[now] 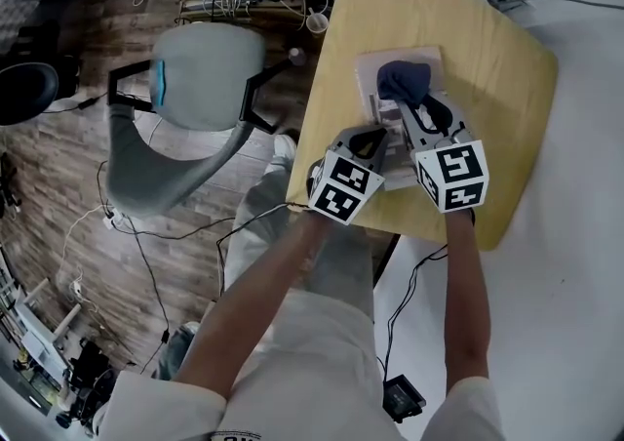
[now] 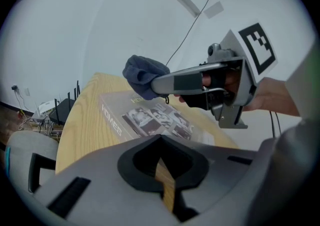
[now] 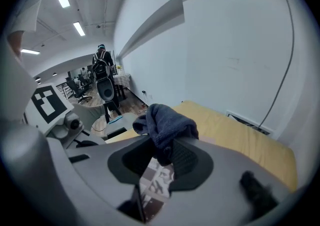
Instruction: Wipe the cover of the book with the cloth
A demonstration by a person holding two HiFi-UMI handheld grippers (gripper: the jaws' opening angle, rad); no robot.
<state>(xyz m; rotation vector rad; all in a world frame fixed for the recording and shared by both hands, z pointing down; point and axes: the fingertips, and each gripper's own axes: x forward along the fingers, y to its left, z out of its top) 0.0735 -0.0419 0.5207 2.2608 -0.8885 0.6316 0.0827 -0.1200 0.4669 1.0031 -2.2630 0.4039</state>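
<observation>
1. The wooden table top is the biggest thing in front of you. The book lies on it towards its left side.
2. A grey office chair stands on the floor to the left of the table.
3. The book lies flat with its cover up. The cover shows black-and-white photographs.
4. Your right gripper has its jaws pinched on the cloth. It reaches over the far half of the cover.
5. Your left gripper has its jaws pressed together at the tips with nothing between them. Only a thin slit of wood shows behind the tips. In the head view it sits at the book's near left edge, but you cannot tell whether it presses on the book.
6. The dark blue cloth bunches out past the right jaws, over the cover's far end.
7. The lettering along the book's left edge reads "HOMES".
</observation>
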